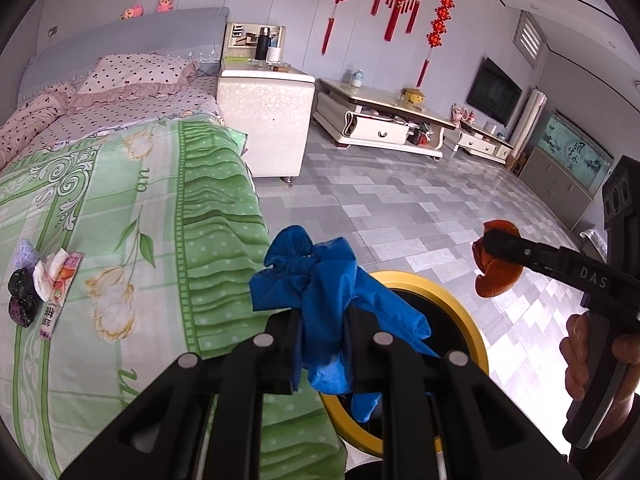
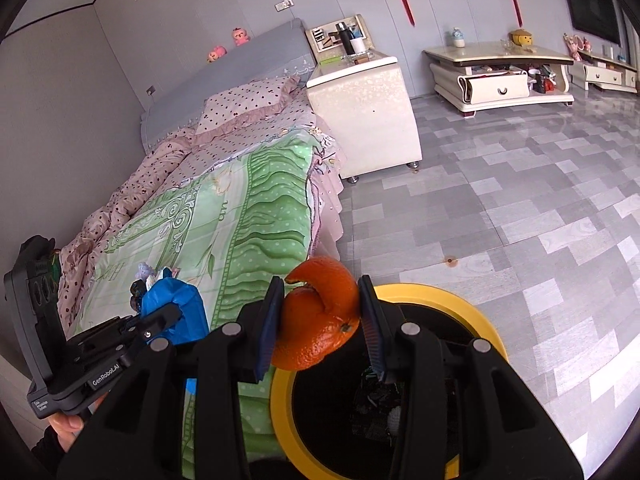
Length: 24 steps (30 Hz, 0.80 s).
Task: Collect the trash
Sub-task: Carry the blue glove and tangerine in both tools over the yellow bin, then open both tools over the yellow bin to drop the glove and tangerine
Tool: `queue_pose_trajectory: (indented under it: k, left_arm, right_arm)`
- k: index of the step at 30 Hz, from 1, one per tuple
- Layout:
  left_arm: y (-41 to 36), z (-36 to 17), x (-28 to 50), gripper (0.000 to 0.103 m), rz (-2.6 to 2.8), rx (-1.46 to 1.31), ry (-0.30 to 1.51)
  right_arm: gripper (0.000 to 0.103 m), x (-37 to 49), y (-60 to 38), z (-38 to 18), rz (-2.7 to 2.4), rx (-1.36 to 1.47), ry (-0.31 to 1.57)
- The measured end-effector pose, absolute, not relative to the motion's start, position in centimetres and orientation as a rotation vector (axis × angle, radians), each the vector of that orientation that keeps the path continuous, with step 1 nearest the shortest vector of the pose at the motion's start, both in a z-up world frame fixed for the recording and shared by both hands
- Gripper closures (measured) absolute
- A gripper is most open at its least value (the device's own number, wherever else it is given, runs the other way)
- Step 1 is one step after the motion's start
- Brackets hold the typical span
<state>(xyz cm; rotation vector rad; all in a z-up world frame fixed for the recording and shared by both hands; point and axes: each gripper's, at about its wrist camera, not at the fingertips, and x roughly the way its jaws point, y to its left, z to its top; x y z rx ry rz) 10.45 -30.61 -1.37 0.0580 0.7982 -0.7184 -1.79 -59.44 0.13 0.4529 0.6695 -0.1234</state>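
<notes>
In the left wrist view, a crumpled blue plastic bag is clamped tight between the fingers of the left gripper, and it is held over the yellow-rimmed trash bin that stands on the grey tiled floor just beside the bed. More trash is seen on the green floral bedspread at the far left: a small pile of wrappers and wads. At the right edge, the right gripper is seen with an orange peel pinched at its tip, a hand wrapped around its handle. In the right wrist view, the orange peel is gripped between the narrowly set blue pads of the right gripper, directly above the bin's yellow rim and dark interior. The left gripper is seen at the left, closed on the blue bag, above the bedspread's edge.
</notes>
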Motion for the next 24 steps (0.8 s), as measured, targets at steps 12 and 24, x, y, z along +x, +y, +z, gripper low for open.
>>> queue_pose_trajectory:
  k: [12,24]
  left_arm:
    - [-35.2,-4.3,9.6,0.089,-0.769,0.112,0.859]
    - [-36.9,-5.9,8.6,0.088,-0.788,0.129,0.897]
  right_arm:
    - [0.067,-2.1,-62.3,-3.4,-0.162,0.503,0.712]
    - [0.065,-2.4,-63.1,-5.2,-0.197,0.520,0.727]
